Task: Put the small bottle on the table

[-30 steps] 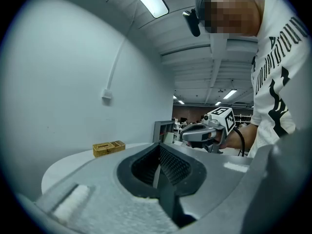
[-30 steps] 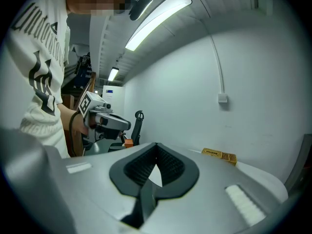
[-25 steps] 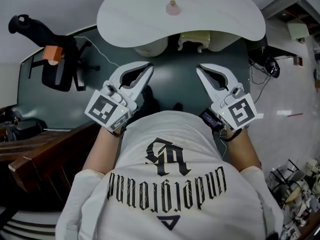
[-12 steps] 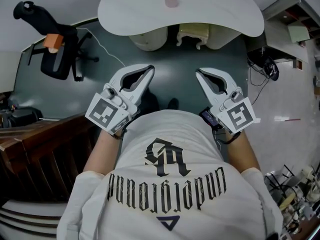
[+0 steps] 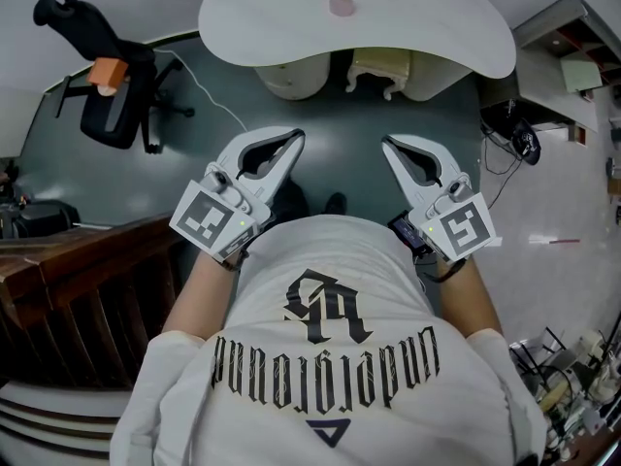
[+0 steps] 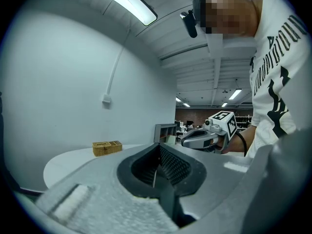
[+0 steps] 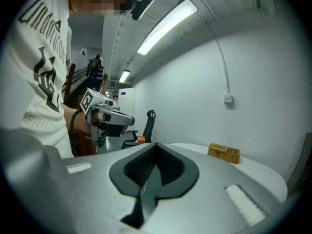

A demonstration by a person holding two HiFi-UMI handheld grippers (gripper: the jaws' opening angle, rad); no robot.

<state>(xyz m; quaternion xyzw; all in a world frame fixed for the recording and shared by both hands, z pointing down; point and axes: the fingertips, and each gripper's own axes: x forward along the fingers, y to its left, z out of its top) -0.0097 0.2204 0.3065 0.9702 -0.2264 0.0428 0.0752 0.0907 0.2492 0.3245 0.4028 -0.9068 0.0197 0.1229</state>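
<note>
A small pale pink bottle (image 5: 341, 3) stands on the white table (image 5: 291, 27) at the top of the head view, far ahead of both grippers. My left gripper (image 5: 294, 136) and my right gripper (image 5: 385, 142) are held in front of the person's chest, over the dark floor, jaws closed tip to tip with nothing between them. In the left gripper view the left gripper (image 6: 157, 178) shows shut jaws, with the other gripper (image 6: 207, 135) beyond. The right gripper (image 7: 146, 179) looks shut too. The bottle is hidden in both gripper views.
A small wicker box (image 6: 107, 147) sits on the table, wicker box (image 7: 224, 152) also in the right gripper view. A black office chair (image 5: 112, 100) with an orange block stands at left. Dark wooden furniture (image 5: 78, 289) is at lower left. Cream table legs (image 5: 378, 66) show under the table.
The view has shifted slightly; the table and bottle sit a little right and lower in frame. Both grippers keep their pose and stay shut.
</note>
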